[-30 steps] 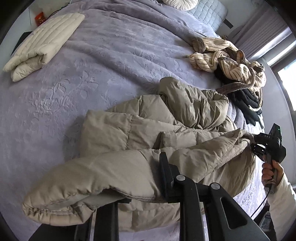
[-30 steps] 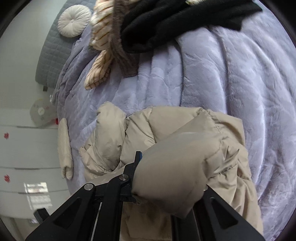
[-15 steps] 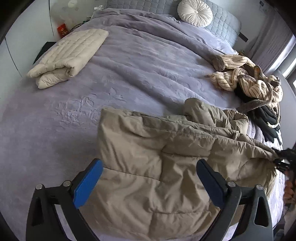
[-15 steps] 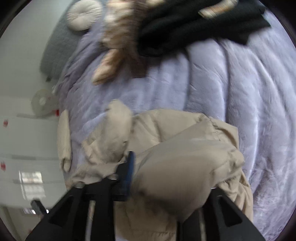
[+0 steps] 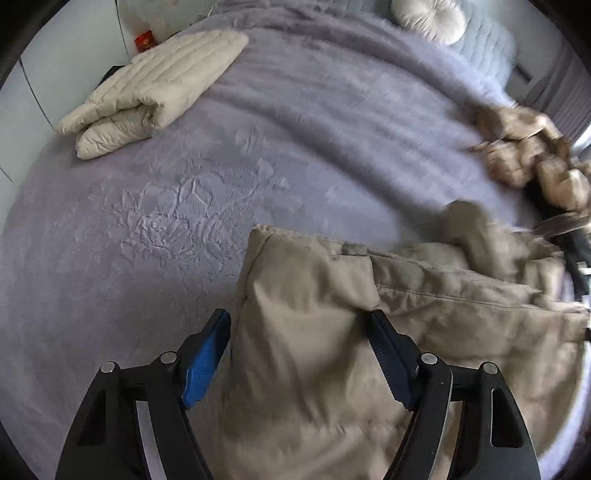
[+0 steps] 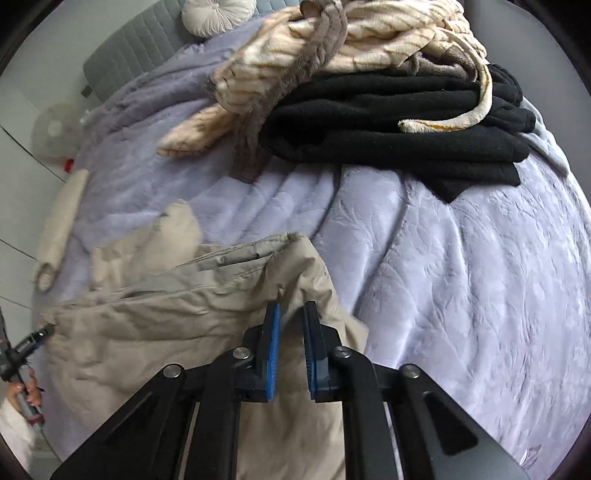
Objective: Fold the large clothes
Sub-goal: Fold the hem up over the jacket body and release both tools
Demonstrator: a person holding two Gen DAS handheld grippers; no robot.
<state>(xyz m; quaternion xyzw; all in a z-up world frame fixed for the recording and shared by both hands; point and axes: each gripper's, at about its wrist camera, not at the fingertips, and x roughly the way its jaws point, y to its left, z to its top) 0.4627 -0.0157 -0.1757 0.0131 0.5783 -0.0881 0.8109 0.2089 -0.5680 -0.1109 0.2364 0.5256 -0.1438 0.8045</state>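
Observation:
A tan puffer jacket (image 5: pixel 332 332) lies spread on the lilac bed cover (image 5: pixel 166 221). My left gripper (image 5: pixel 295 350) points down over the jacket's near left corner. Its jaws stand wide and are closing, with that corner between them; the left pad is still clear of the fabric. In the right wrist view my right gripper (image 6: pixel 291 347) has its jaws narrow and closing, and a puckered fold of the jacket's (image 6: pixel 166 325) right edge is pinched between the blue pads. At that view's far left, a hand holds the left gripper (image 6: pixel 26 343) at the jacket's other end.
A folded cream quilted jacket (image 5: pixel 147 92) lies at the bed's far left. A heap of striped cream clothing (image 6: pixel 351 37) and folded black garments (image 6: pixel 406 122) sits beyond the tan jacket on the right. A round white cushion (image 5: pixel 428 14) rests by the grey headboard.
The left gripper let go of the bundled jacket, opened wide and sank over its left corner. The right gripper released its thick bundle and closed on a thin edge fold. The jacket lies flatter.

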